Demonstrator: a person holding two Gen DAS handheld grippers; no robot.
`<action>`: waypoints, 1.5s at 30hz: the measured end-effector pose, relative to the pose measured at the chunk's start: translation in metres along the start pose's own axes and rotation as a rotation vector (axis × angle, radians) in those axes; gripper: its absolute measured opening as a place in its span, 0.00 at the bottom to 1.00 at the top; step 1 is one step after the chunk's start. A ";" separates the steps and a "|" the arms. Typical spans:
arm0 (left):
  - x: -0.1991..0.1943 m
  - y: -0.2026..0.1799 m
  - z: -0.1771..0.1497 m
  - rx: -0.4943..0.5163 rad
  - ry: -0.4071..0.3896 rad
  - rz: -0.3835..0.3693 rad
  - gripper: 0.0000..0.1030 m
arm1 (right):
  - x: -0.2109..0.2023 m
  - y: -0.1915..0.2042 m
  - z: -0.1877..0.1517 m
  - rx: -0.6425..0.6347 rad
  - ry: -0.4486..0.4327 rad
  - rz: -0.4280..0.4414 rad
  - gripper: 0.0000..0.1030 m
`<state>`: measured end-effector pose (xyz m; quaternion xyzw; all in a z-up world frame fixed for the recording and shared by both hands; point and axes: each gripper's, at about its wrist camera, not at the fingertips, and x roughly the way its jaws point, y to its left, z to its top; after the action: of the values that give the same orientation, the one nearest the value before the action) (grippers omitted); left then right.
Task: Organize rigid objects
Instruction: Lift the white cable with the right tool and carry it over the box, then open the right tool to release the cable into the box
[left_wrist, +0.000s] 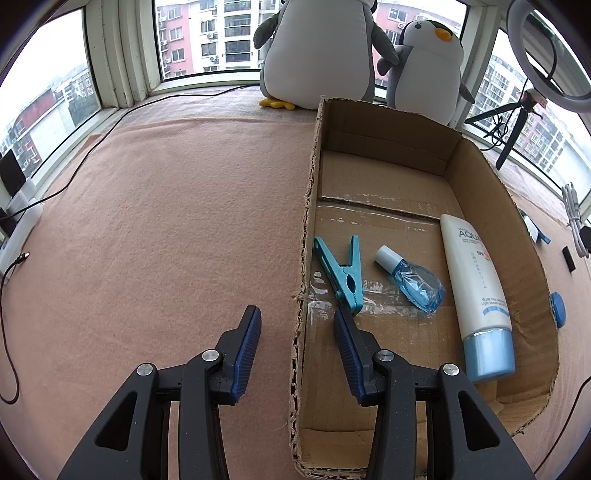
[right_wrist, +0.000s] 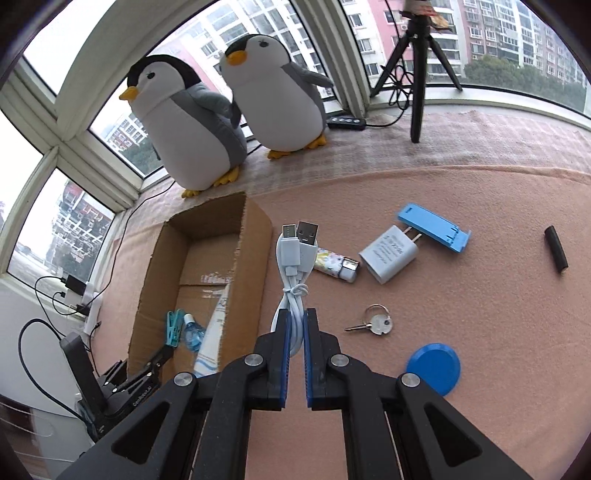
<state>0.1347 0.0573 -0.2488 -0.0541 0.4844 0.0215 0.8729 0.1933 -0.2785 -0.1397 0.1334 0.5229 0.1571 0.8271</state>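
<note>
Three items lie in the cardboard box (left_wrist: 480, 192); the right gripper (right_wrist: 294, 325) clamps the white cable (right_wrist: 295, 258) (left gripper (left_wrist: 297, 328) wide open, empty); charger (right_wrist: 388, 254), key (right_wrist: 373, 325) remain.

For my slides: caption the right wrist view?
Right claw gripping a bundled white USB cable beside the cardboard box.
</note>
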 end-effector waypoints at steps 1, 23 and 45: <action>0.000 0.000 0.000 0.000 0.000 -0.001 0.44 | 0.001 0.010 0.002 -0.017 -0.002 0.007 0.06; 0.000 0.000 0.000 0.000 0.000 -0.001 0.44 | 0.066 0.096 0.008 -0.171 0.072 0.018 0.06; 0.000 0.000 0.000 0.000 -0.001 -0.001 0.44 | 0.062 0.101 0.003 -0.217 0.055 -0.017 0.29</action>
<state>0.1342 0.0573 -0.2489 -0.0544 0.4841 0.0212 0.8731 0.2089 -0.1621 -0.1504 0.0344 0.5266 0.2092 0.8232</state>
